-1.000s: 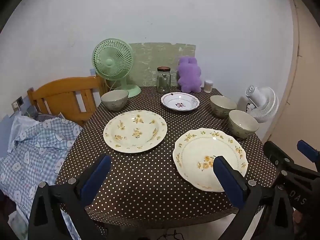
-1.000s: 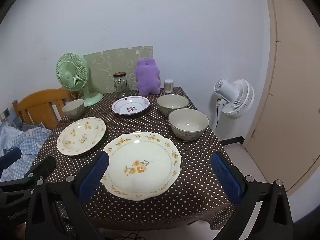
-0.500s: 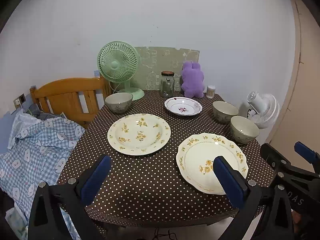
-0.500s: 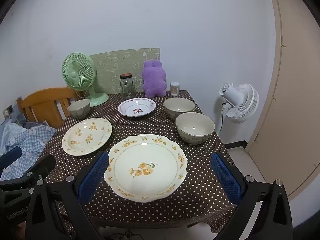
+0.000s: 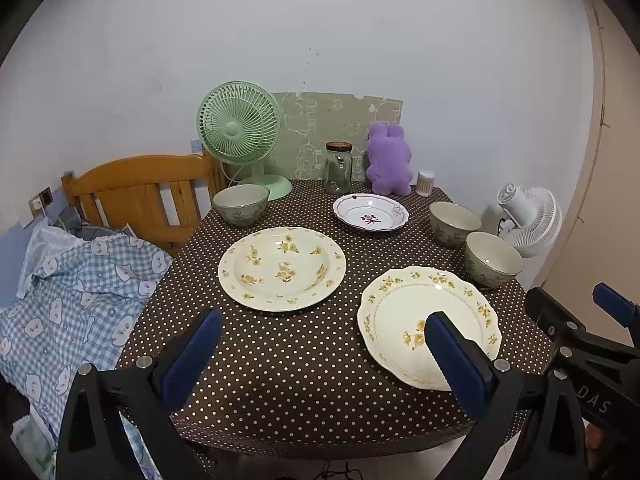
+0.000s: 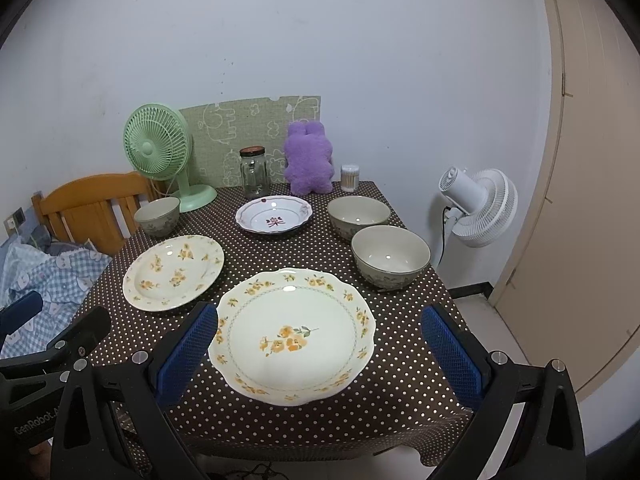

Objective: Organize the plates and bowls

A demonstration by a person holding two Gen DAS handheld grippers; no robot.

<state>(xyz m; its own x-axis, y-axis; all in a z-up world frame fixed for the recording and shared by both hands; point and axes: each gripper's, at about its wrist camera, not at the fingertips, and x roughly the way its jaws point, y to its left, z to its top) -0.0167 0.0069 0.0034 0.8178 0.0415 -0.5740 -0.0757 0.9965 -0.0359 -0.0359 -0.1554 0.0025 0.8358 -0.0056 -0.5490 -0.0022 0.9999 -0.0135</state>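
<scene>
On the brown dotted tablecloth lie a yellow-flowered deep plate, a scalloped flowered plate at the front, and a small white dish with a red motif at the back. One bowl stands back left; two bowls stand at the right. My left gripper is open and empty above the near edge. My right gripper is open and empty, straddling the scalloped plate's near side.
A green fan, glass jar, purple plush and small toothpick pot line the back edge. A wooden chair and checked cloth stand left; a white fan and a door stand right.
Both grippers have drawn back and tilted slightly up, so the table sits a little farther and lower in both views. The dishes have not moved.
</scene>
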